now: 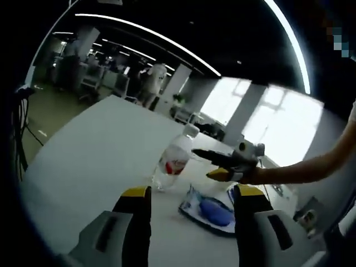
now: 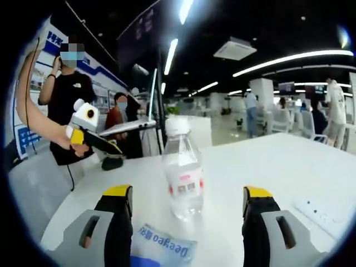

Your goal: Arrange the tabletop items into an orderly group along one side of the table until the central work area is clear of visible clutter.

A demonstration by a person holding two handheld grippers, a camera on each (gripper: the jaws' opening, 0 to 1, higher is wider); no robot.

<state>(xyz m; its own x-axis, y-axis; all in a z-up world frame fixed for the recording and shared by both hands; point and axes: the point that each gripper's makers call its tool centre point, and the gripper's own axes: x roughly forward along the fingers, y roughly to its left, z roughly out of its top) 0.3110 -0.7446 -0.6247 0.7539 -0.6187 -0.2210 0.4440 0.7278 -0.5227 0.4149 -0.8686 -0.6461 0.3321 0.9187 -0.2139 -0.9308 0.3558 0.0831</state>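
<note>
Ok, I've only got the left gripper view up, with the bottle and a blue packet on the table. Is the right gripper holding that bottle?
Observer: No. In the right gripper view the right gripper has its jaws wide open, and the bottle stands upright ahead between them, touching neither.
Operator: Anything else on the table I'm missing?
Observer: Yes, a white power strip lies on the table, right of the bottle in that view.
Operator: And the packet from that side?
Observer: The packet lies flat between the right jaws, nearer the camera than the bottle, and shows blue lettering.
</note>
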